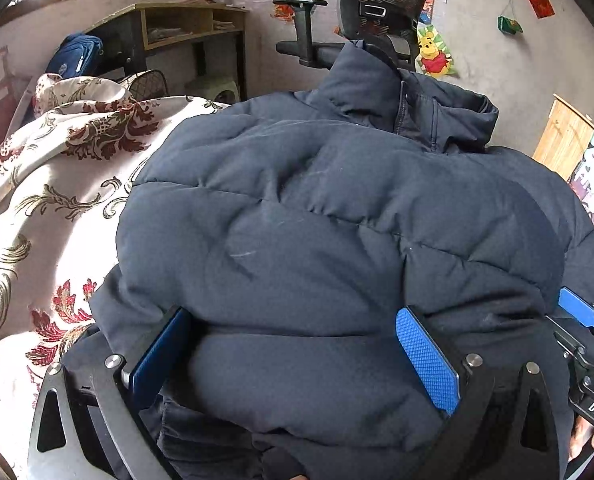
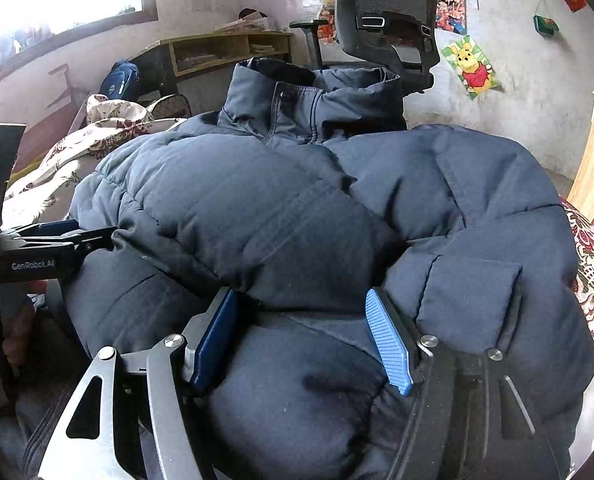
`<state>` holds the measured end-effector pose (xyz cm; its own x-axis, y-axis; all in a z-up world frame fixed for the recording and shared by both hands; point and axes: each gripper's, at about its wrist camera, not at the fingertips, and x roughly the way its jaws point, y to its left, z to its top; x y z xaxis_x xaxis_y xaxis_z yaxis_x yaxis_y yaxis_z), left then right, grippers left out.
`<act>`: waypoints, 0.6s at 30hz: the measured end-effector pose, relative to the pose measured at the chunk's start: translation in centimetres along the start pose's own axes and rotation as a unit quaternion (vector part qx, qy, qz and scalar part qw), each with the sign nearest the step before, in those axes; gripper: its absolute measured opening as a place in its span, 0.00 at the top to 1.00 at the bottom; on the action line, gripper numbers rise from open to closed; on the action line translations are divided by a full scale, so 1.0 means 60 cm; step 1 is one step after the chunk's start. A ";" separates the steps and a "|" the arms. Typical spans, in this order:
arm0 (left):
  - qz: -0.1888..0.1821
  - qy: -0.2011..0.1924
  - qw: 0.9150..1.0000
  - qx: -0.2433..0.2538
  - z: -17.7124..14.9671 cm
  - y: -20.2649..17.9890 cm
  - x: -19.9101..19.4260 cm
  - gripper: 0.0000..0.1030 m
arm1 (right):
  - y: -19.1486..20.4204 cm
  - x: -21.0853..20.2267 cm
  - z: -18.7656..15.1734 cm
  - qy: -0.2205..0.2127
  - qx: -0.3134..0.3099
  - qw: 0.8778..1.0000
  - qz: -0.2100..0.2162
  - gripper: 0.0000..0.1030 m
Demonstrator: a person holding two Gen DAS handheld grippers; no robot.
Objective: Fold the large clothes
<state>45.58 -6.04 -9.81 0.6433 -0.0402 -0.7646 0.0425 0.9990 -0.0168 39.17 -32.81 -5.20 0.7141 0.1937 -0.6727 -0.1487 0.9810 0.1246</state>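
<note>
The left gripper (image 1: 297,360) is wide open and the right gripper (image 2: 303,340) is partly open, and neither pinches anything. Both sit low in the frame at the near edge of the puffy blue jacket (image 1: 337,220). The jacket lies on the bed (image 1: 37,200) and stretches up the frame to its collar (image 2: 313,92).

jacket (image 1: 317,208): navy | bedspread (image 1: 57,184): cream, red-gold floral | pads (image 1: 427,360): blue

I'm seeing the jacket (image 1: 317,220) hiding most of the bed cover (image 1: 37,200) | its hem running off the bottom edge | right tool (image 1: 585,332) getting cropped at the frame's side | chair (image 2: 389,12) base hiding behind the collar.
</note>
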 end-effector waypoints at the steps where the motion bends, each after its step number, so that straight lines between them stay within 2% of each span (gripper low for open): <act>1: 0.001 0.000 1.000 0.000 0.000 0.000 0.000 0.00 | -0.001 -0.003 0.001 0.000 0.001 1.000 0.002 0.37; 9: 0.008 0.038 0.999 -0.032 0.009 0.011 -0.027 0.00 | -0.010 -0.054 0.015 0.006 0.033 0.999 -0.003 0.30; 11: 0.004 0.042 0.998 -0.044 0.010 0.017 -0.043 0.00 | -0.014 -0.076 0.015 -0.002 0.041 0.999 -0.006 0.25; 18: -0.026 0.015 0.996 -0.085 0.014 0.033 -0.141 0.00 | -0.033 -0.149 0.020 -0.018 0.093 0.995 -0.013 0.22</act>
<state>40.86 -3.73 -2.81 0.6196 -0.0948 -0.7792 -0.0553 0.9849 -0.1639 33.90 -36.45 1.45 0.7412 0.1655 -0.6505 -0.0037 0.9701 0.2427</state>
